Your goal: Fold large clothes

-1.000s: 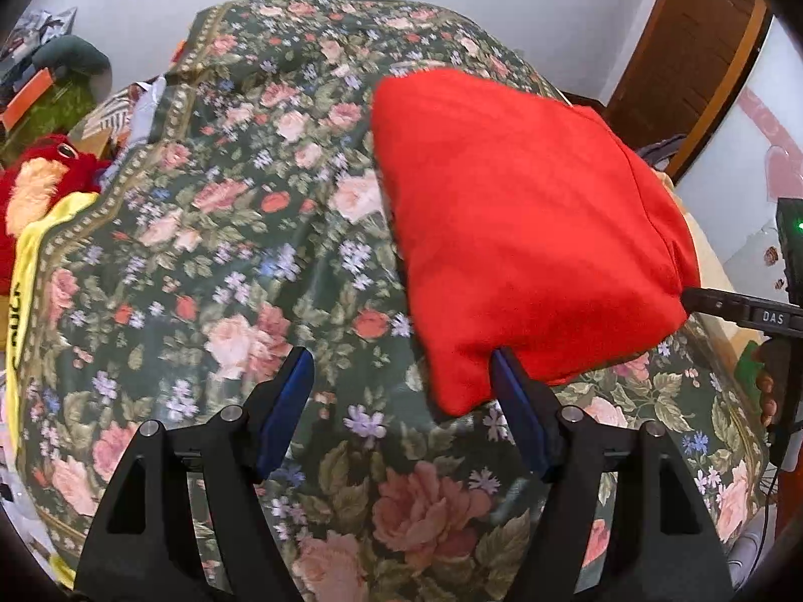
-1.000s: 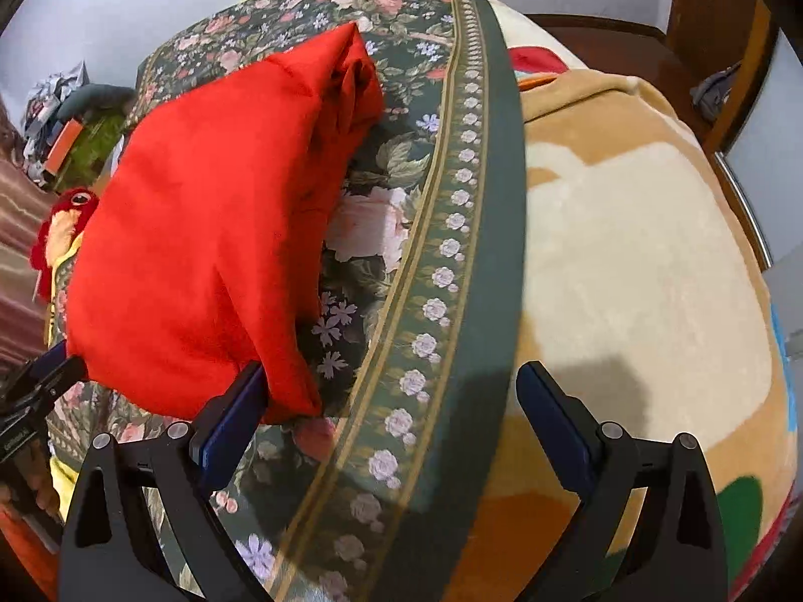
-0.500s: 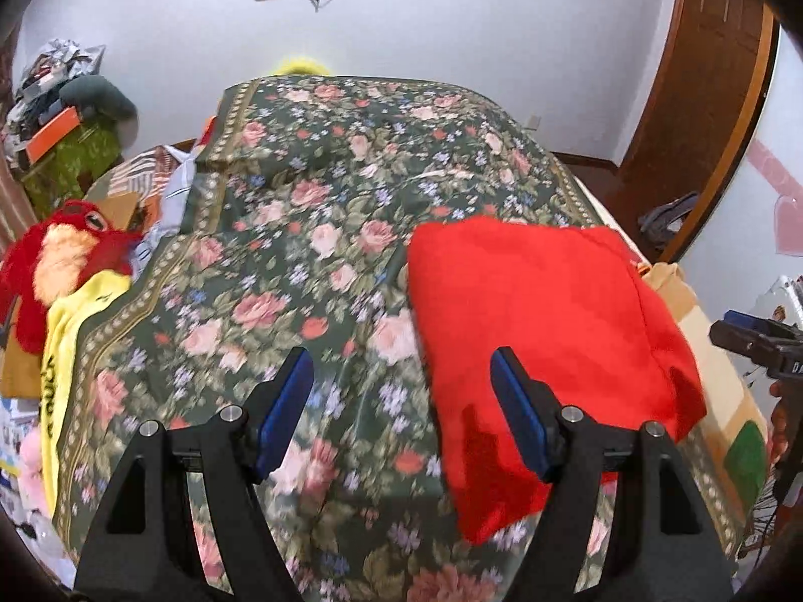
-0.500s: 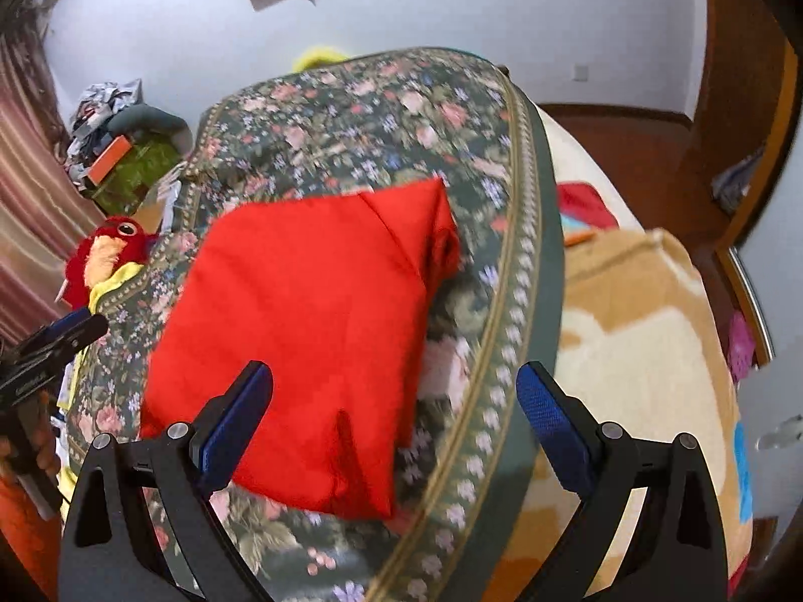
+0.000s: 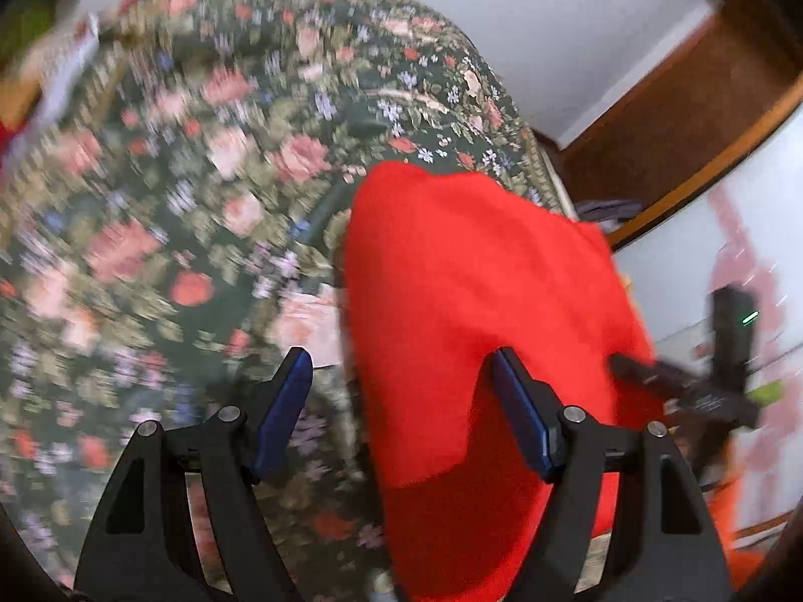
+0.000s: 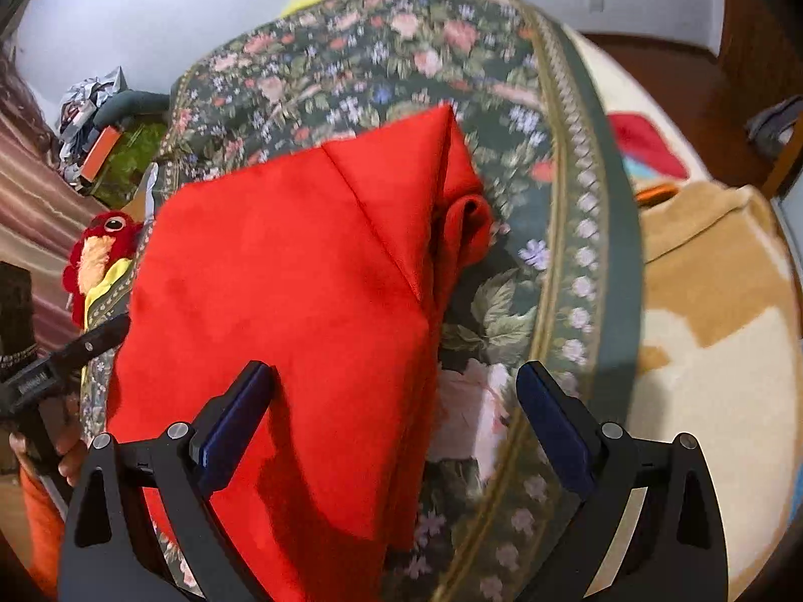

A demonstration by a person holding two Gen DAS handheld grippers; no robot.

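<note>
Looking along my left gripper [image 5: 399, 396], I saw its blue-padded jaws spread and empty, straddling the left edge of the folded bright red fabric garment [image 5: 477, 311], which lay near the right edge of the dark green floral bedspread [image 5: 175, 210]. Through the right wrist camera, my right gripper [image 6: 394, 414] was likewise spread, holding nothing, over the garment's near right side. It looked already folded into a compact rectangle; I judged little remained besides perhaps one more fold.

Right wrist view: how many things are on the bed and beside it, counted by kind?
Red folded garment: 1
Floral bedspread: 1
Beige blanket: 1
Red plush toy: 1
Grippers: 2, right gripper and left gripper, both open
Total: 6
</note>
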